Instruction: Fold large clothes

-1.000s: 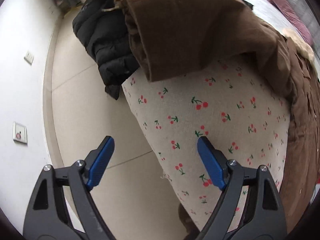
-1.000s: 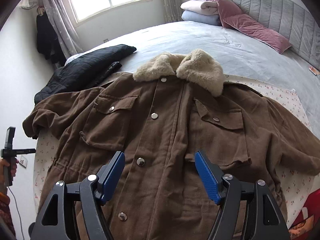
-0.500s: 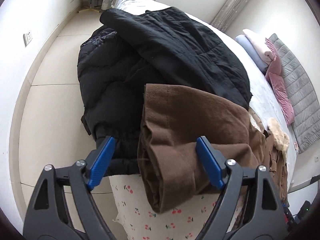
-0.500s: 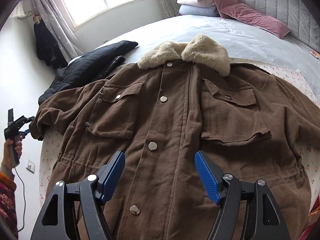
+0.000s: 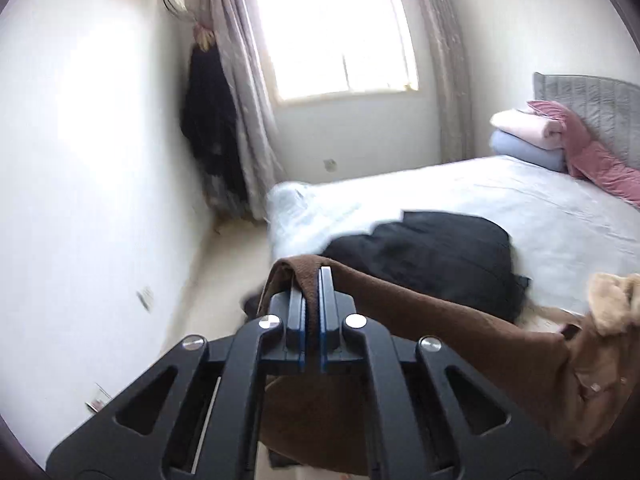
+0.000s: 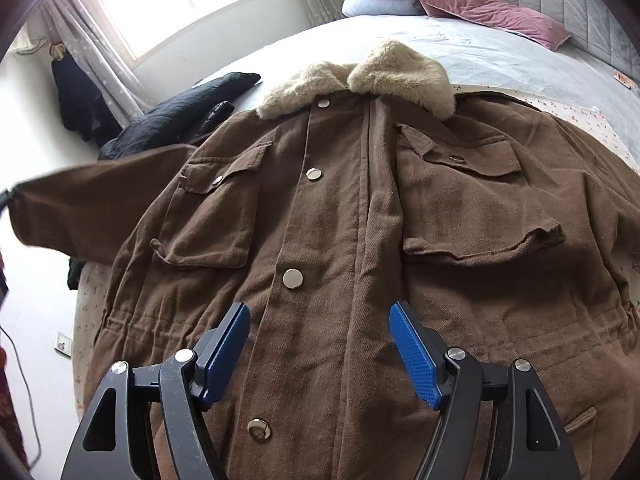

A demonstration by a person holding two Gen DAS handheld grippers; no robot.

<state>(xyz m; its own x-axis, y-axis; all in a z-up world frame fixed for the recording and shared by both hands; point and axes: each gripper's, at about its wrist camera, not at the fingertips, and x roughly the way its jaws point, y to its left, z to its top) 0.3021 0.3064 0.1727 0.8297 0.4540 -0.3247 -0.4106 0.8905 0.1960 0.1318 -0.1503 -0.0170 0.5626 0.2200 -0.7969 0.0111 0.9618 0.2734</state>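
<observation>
Bed (image 6: 500, 52) fills most of the rt view, pale grey sheet, w/ a cherry-print cloth (image 6: 576, 114) spread over the near part. Grey padded headboard (image 5: 592, 108) at the far end; folded white and blue blankets (image 5: 524, 136) stacked beside a pink pillow (image 6: 496, 14). Window (image 5: 336, 36) w/ curtains on the far wall, dark clothes (image 5: 208, 120) hanging in the corner.

Brown coat (image 6: 360, 216) lies face up on the cloth, buttoned, fur collar (image 6: 360, 80) toward the headboard, two chest pockets w/ flaps, drawstring waist. Its sleeve (image 6: 100, 200) on the left side of the rt view is stretched out and lifted off the bed, past the mattress edge. Black jacket (image 5: 432, 256) lies on the bed beyond that sleeve, partly hanging over the edge.

Left gripper (image 5: 312, 292): jaws have just been closing and are now clenched on the sleeve cuff, brown fabric pinched between the blue pads and draping over the tips; sleeve runs from there down to the coat body. Picture is motion-blurred.

Right gripper (image 6: 320, 340): jaws spread wide, nothing between them, hovering over the coat's button placket below the chest pockets. Can't tell if the tips touch the fabric.
</observation>
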